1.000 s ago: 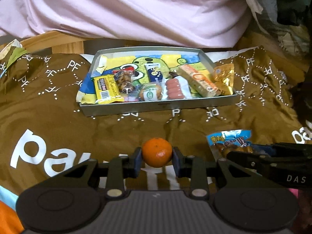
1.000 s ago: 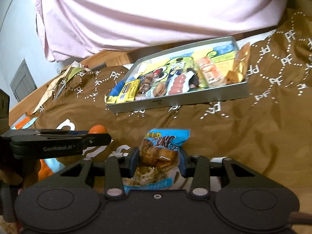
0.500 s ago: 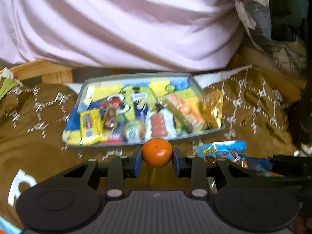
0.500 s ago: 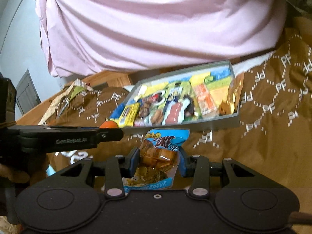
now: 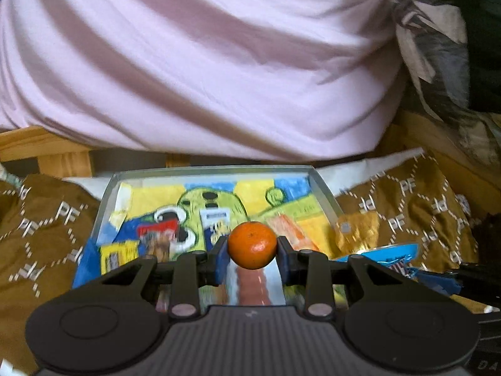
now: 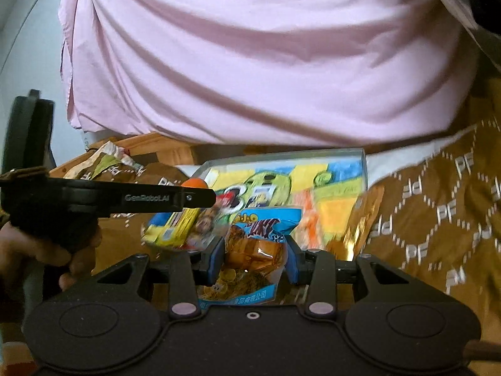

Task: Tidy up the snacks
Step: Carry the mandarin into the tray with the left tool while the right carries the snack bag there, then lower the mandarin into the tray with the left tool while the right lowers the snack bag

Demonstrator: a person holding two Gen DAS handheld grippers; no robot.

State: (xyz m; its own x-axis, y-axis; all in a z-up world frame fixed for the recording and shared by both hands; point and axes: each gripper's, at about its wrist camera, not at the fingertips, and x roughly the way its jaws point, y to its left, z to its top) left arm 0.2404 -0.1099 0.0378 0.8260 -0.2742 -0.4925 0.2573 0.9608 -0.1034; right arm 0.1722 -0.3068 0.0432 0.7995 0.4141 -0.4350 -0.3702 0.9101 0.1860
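Small orange mandarin [image 5: 252, 245] held off the cloth, in front of the tray [image 5: 325, 194]; blue snack bag [image 6: 255, 250] upright, crinkled, also lifted; tray holds yellow bar [image 6: 175, 227], gold pkt [image 5: 355, 230], other blurred snacks.

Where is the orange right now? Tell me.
In the left wrist view, the orange sits clamped between the left gripper's fingers, held above the near end of the snack tray.

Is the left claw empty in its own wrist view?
No, the left claw is shut on an orange mandarin, held between its two fingers above the tray.
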